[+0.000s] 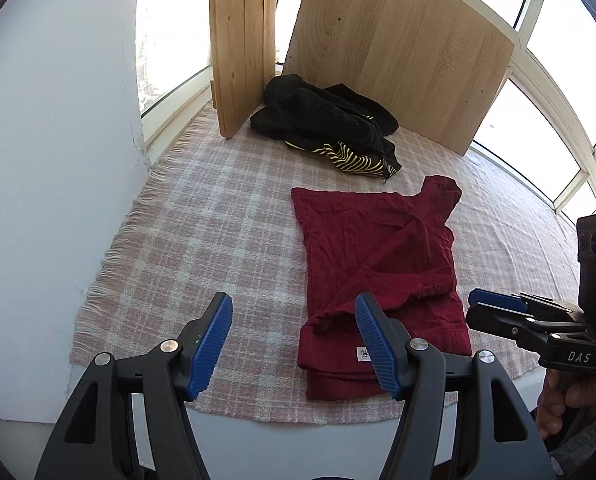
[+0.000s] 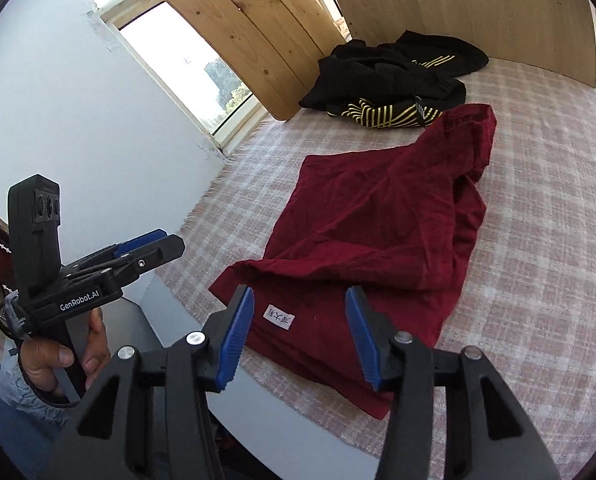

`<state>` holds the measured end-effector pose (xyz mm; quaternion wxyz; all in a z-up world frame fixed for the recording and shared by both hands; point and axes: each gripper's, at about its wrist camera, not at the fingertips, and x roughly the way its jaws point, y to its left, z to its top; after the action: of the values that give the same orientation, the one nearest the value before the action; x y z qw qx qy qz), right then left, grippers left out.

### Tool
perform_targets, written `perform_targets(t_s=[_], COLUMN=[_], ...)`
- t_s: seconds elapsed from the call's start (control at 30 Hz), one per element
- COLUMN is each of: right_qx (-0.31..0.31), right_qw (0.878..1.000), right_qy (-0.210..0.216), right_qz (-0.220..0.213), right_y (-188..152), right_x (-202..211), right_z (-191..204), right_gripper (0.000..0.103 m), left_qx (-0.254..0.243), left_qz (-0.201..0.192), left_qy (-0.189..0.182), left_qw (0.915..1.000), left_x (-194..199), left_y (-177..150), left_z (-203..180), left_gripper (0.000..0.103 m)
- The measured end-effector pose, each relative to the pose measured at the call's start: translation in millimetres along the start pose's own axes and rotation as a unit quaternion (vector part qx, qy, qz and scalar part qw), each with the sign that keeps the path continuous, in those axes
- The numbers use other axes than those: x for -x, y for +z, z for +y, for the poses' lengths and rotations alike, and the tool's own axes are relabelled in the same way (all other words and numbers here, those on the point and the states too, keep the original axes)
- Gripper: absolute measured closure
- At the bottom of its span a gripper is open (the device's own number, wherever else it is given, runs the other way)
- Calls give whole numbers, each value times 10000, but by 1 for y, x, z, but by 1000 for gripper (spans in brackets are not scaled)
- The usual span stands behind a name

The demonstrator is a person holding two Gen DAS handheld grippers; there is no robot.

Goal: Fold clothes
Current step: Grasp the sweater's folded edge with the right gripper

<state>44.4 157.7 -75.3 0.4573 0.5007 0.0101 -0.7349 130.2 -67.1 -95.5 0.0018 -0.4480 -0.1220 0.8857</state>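
- Nearest the lens, the left gripper (image 1: 294, 344) is seen with its blue pads well apart and nothing between them; one pad overlaps the red garment (image 1: 377, 256) in the left wrist view, but contact cannot be confirmed from that angle.
- The right gripper (image 2: 299, 334) is likewise held with its jaws apart, above the near hem by the white label (image 2: 280, 317); no cloth is pinched.
- The red garment is laid near the front edge of the checked cloth (image 1: 202, 216), partly folded: both sides appear to be turned inward and a sleeve is drawn diagonally across the body.
- At least one further fold, probably hem toward collar, is judged to be left.
- A pile of black clothes (image 1: 325, 128) with yellow stripes is left unfolded at the far edge, against the wooden boards (image 1: 401, 48).
- The task is therefore judged to be well short of finished.
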Motion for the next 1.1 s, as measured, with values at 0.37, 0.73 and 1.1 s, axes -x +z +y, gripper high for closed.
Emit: perform_targets(t_s=[0.37, 0.73, 1.1], right_qx=[-916, -682, -577], right_qw=[9943, 9972, 9962], right_qy=[-506, -42, -466], right_qz=[-201, 320, 456], right_y=[2, 19, 16], right_x=[4, -37, -26], right_z=[-75, -60, -54], right_gripper=[55, 81, 75], left_qx=[125, 262, 416], left_qz=[572, 815, 742], left_qy=[96, -104, -142], left_qw=[9982, 9963, 9963], left_x=[-37, -59, -52], left_y=[-19, -40, -38], left_z=[6, 4, 6], left_gripper=[38, 37, 36])
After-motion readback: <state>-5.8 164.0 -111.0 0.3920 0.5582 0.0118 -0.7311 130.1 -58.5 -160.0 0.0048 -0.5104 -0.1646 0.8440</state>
